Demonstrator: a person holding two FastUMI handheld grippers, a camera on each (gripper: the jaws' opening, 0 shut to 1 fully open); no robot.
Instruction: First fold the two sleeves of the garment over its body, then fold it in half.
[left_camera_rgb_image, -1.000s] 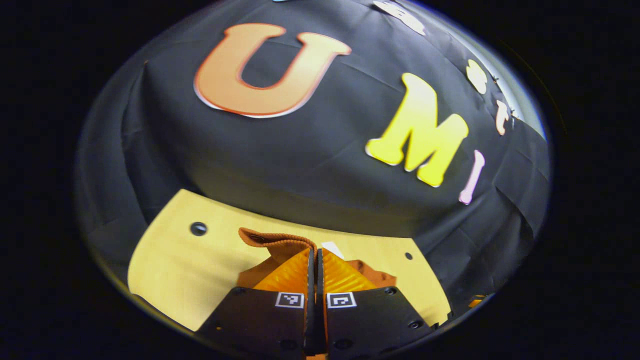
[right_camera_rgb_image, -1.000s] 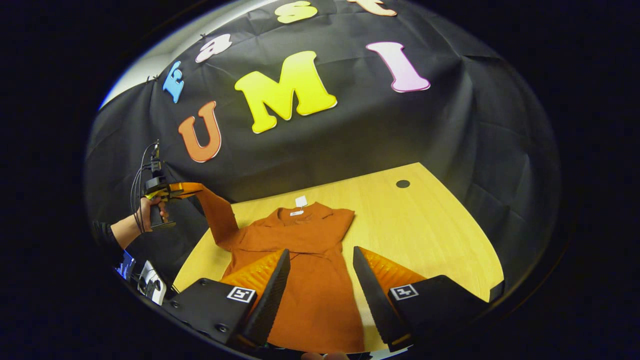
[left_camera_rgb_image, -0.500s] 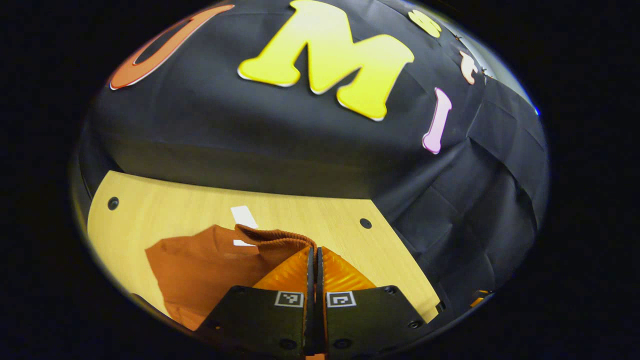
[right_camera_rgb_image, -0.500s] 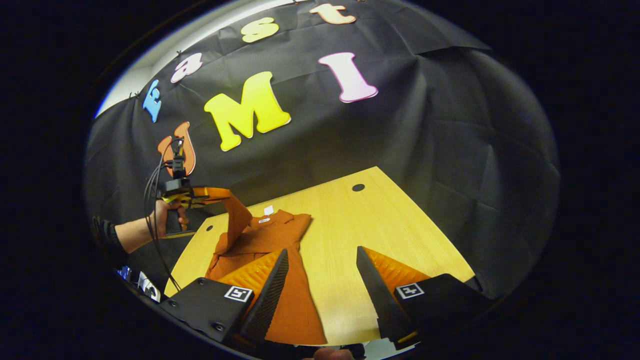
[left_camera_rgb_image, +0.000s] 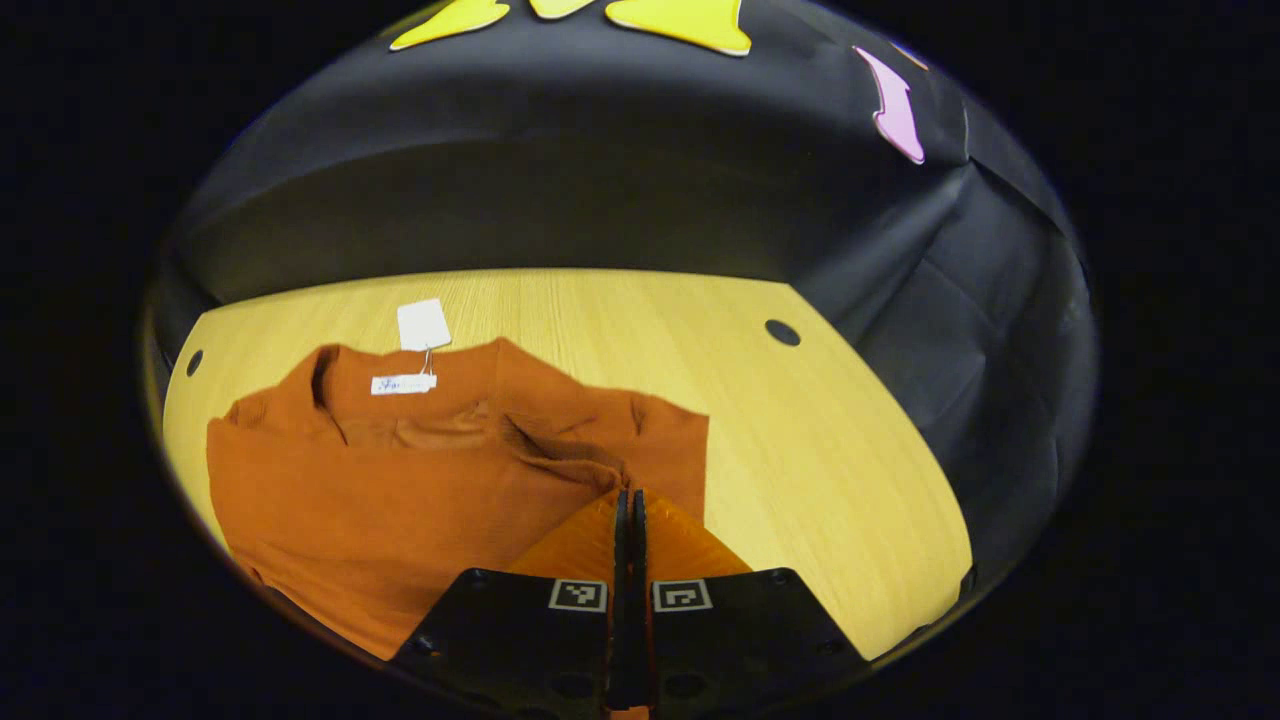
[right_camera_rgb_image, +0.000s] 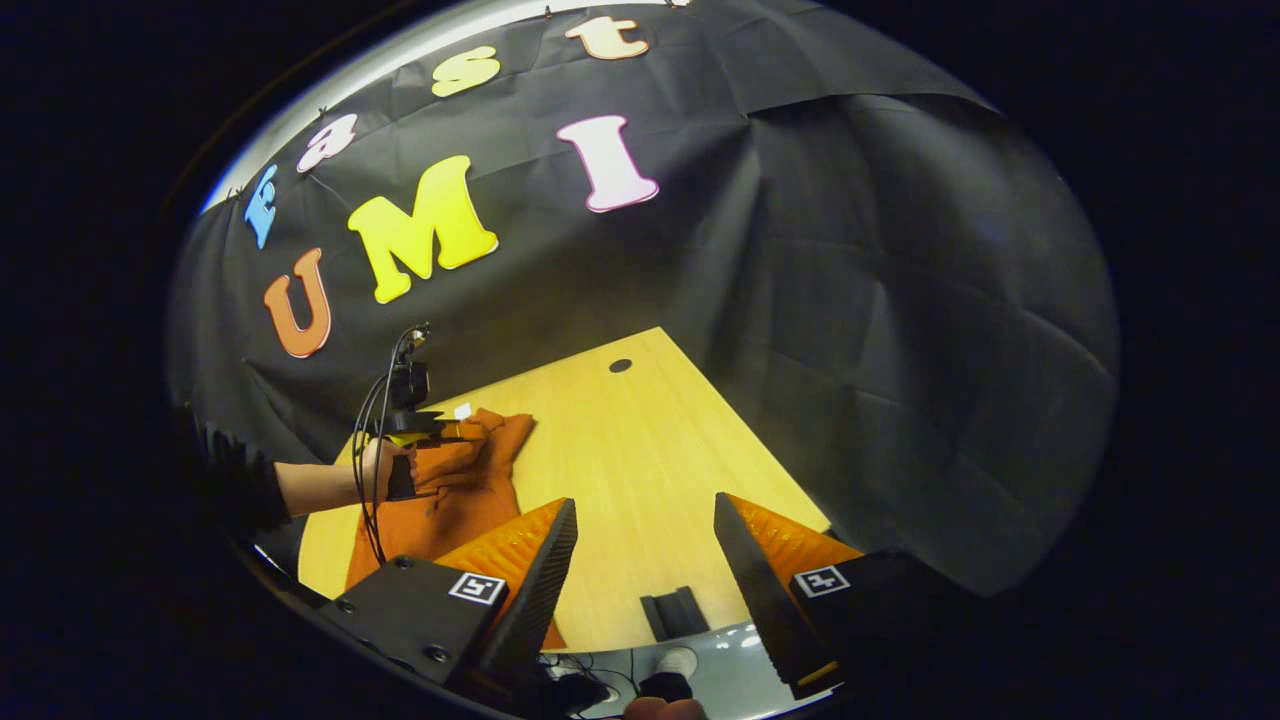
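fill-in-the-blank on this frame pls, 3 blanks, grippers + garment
1. The left gripper is shut on the garment's ____.
2. The right gripper hovers with its jaws ____.
3. The orange garment lies on a ____ table, white tag at its collar.

Missing words: sleeve; open; wooden

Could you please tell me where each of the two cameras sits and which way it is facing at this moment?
Left gripper view: rides on the left gripper, low over the table, facing the wall across the orange garment; its own fingers are closed on a fold of the cloth.
Right gripper view: rides on the right gripper, at the table's near edge, facing the wall; its own fingers stand apart, and farther off a hand holds the left gripper over the garment.
Shared: garment, table, wall.
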